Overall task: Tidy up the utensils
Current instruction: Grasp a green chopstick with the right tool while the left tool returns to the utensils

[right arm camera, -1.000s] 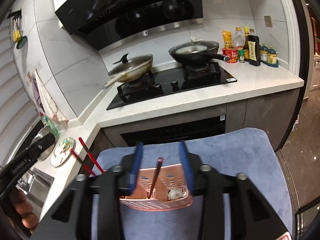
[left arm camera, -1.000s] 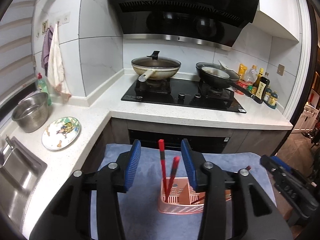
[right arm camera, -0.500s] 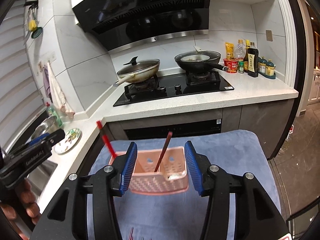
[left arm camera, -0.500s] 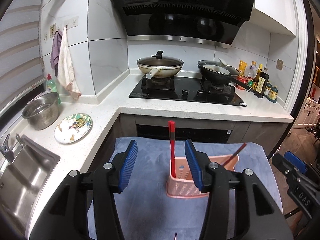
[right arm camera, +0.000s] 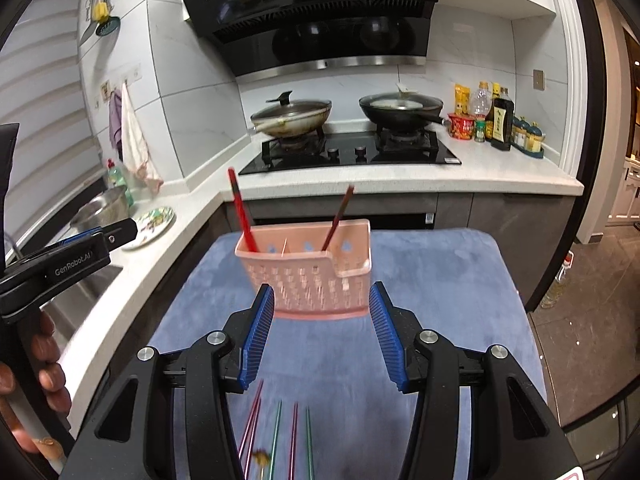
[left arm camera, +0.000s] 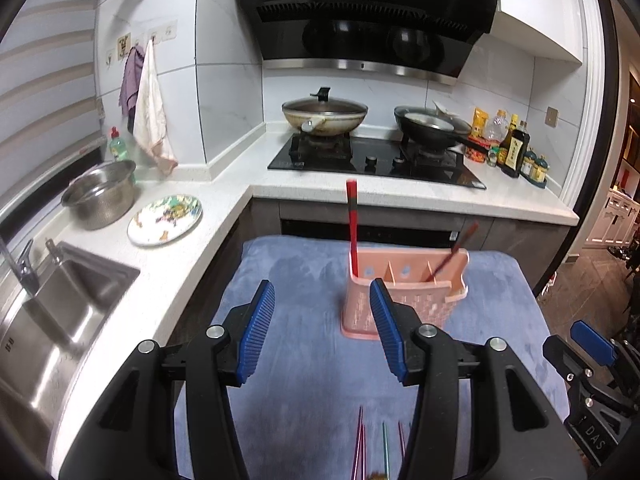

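Note:
A pink perforated utensil caddy point(left arm camera: 416, 300) point(right arm camera: 312, 272) stands on the blue mat point(left arm camera: 304, 280) point(right arm camera: 432, 280). A red chopstick point(left arm camera: 352, 220) point(right arm camera: 241, 216) stands in its left compartment and a dark red chopstick point(left arm camera: 460, 248) point(right arm camera: 339, 216) leans in a right one. Several thin pink and green chopsticks point(left arm camera: 380, 452) point(right arm camera: 280, 432) lie on the mat below the grippers. My left gripper point(left arm camera: 322, 332) is open and empty, near the caddy's left front. My right gripper point(right arm camera: 321, 334) is open and empty just in front of the caddy.
White counter point(left arm camera: 192, 216) wraps the left and back, with a steel sink point(left arm camera: 48, 320), colander point(left arm camera: 100, 196) and patterned plate point(left arm camera: 165, 219). A hob with two pans point(left arm camera: 325, 116) and bottles point(left arm camera: 516, 148) sits behind. The left gripper's body point(right arm camera: 68, 264) shows at left in the right wrist view.
Both grippers have pulled back and up from the caddy. The red chopstick now stands in the caddy, free of the left gripper. The loose chopsticks on the mat have come into view.

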